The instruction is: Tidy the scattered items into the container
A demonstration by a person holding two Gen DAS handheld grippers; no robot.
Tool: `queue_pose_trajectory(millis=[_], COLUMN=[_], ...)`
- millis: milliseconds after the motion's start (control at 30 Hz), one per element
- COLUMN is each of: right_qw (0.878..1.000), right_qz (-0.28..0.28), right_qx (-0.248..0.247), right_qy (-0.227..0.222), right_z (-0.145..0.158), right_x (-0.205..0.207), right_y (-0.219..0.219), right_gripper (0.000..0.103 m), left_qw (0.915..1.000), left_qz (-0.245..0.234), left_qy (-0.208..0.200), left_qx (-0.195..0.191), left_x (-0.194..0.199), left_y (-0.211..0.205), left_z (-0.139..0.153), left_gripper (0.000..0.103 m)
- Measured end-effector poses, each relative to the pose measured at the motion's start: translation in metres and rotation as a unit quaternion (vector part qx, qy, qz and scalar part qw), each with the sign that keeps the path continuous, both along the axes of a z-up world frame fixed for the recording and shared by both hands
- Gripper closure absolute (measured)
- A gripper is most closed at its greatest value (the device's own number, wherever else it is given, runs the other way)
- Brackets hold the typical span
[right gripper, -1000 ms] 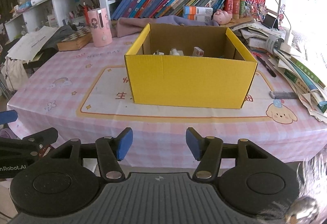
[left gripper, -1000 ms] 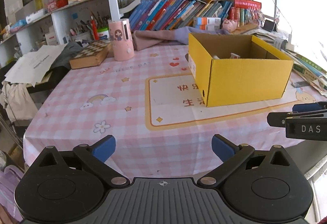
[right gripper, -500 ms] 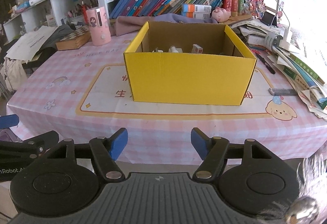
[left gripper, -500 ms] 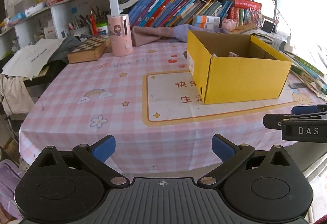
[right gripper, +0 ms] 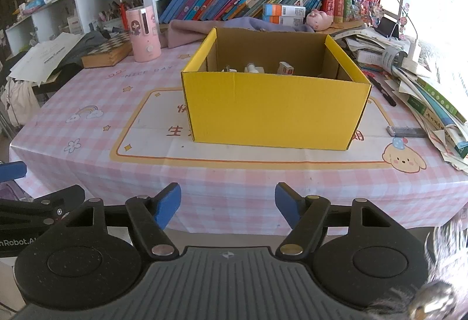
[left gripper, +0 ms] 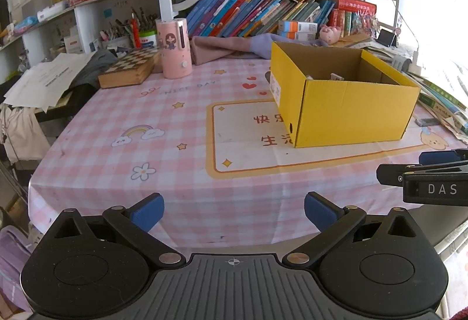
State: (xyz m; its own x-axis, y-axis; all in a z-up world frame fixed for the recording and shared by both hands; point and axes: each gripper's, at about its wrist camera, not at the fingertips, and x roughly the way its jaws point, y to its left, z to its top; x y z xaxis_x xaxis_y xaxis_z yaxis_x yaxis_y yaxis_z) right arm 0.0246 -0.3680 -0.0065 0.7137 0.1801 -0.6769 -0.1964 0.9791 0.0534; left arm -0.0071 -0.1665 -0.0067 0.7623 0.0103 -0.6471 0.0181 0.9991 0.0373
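A yellow cardboard box [right gripper: 275, 109] stands open-topped on the pink checked tablecloth [right gripper: 87, 121]. Inside it lie a few small items, among them a white piece [right gripper: 253, 68] and a small printed carton [right gripper: 285, 67]; the rest of the floor is hidden by the front wall. My right gripper [right gripper: 228, 203] hovers off the table's near edge, facing the box, open with nothing between its blue pads. My left gripper [left gripper: 234, 209] is open and empty too, off the near edge, with the box [left gripper: 351, 112] to its right. The right gripper's side [left gripper: 433, 174] shows at the right of the left wrist view.
A pink cup [right gripper: 143, 33], a wooden chessboard case [right gripper: 106, 52] and a folded cloth [right gripper: 190, 33] sit at the back left. A black pen [right gripper: 386, 92], a grey bar [right gripper: 406, 131] and piled books [right gripper: 433, 103] lie right of the box. Shelves rise behind.
The right gripper's jaws have spread wider apart. Neither hand has shifted noticeably, and the box stands where it was.
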Motion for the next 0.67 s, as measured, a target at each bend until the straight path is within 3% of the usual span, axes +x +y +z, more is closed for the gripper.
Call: queue_pose_trajectory(millis=[667], right_qw=[1.000], right_qz=[0.000], right_qx=[-0.001], right_qy=[0.002], right_z=[-0.0008], right_x=[0.0023], right_y=[0.0018], right_gripper=[0.034], left_qw=[0.9998], left_qz=[-0.010], left_qy=[-0.015], left_qx=[-0.005], left_x=[-0.0021], left_y=[0.0016], left_z=[0.0018], left_gripper=[0.000])
